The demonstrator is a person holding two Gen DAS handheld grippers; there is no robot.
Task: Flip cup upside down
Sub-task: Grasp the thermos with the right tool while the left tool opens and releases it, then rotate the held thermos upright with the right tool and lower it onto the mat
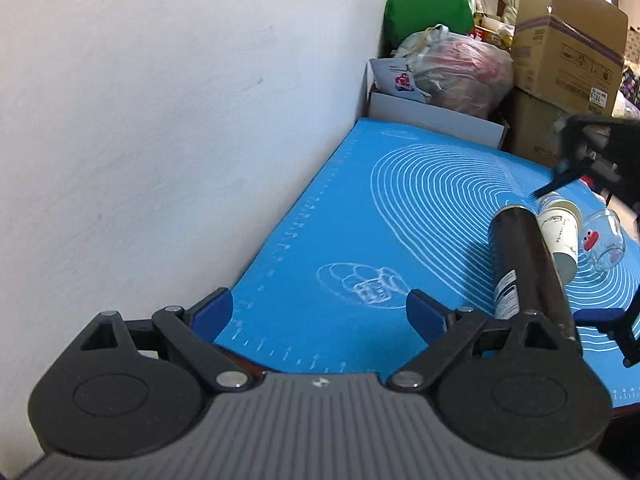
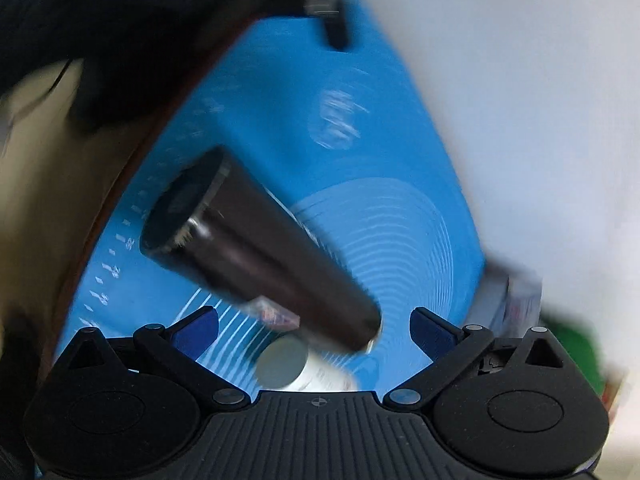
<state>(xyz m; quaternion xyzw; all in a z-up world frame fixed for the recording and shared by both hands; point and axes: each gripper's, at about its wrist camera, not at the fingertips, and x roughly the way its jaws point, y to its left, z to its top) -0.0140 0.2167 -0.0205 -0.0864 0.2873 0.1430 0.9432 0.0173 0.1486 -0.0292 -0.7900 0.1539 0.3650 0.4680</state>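
Spread and empty, both the left gripper [image 1: 318, 314] and right gripper [image 2: 314, 330] hover near the paper cup [image 1: 560, 236], which seems inverted beside the dark bottle [image 1: 524, 264], so little remains.

Left hand-held gripper [image 1: 319, 314], ribbed grey body, black disc-shaped linkage arms (silver pivot screws), blue finger pads [image 1: 212, 312]

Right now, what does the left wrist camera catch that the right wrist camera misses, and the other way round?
Only the left wrist view shows the cardboard boxes, the plastic bag, a glass jar on its side, and the open left tongs. Only the right wrist view shows the bottle's cap end and the open right tongs over the cup's base. Both show the blue mat, dark bottle, paper cup and white wall.
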